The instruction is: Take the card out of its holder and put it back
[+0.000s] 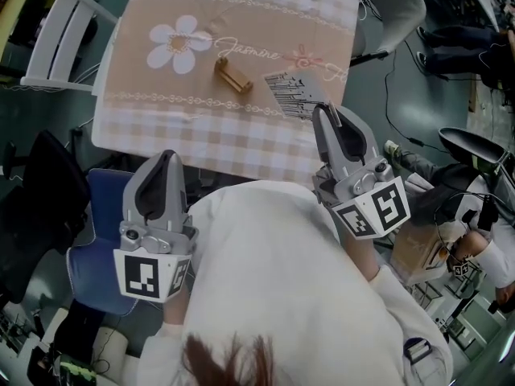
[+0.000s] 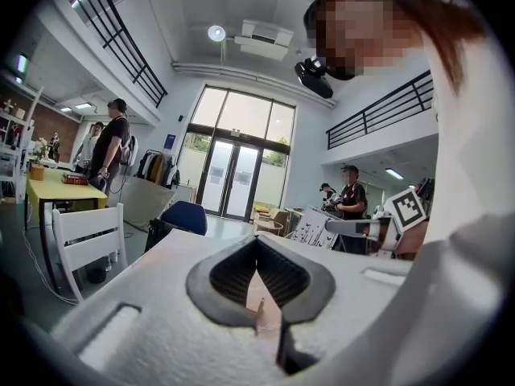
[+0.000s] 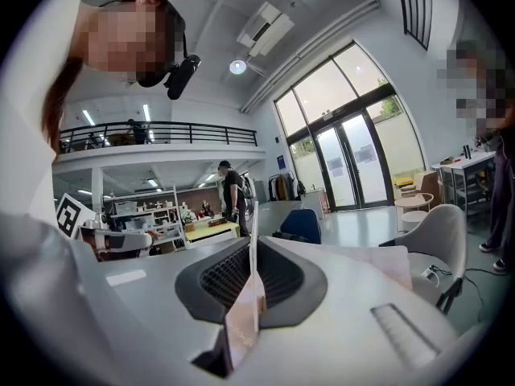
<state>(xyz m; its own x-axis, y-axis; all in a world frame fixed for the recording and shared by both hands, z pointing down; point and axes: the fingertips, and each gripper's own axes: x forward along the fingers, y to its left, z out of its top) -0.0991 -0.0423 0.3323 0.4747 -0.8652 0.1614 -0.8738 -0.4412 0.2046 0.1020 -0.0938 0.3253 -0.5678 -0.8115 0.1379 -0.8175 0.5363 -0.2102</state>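
We see the right gripper [image 1: 323,112], right of centre, clamped on the white black-printed card [image 1: 291,95] over the beige checked tablecloth [image 1: 161,127]. The small wooden holder [image 1: 232,76] lies apart at upper centre. The left gripper [image 1: 165,159], lower left, is closed and empty.

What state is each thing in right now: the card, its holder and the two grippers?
White card printed with black lines: out of its holder, pinched by the right gripper.
Small wooden card holder: empty, sitting on the beige checked tablecloth.
Right gripper: shut on the card.
Left gripper: shut, nothing in it.
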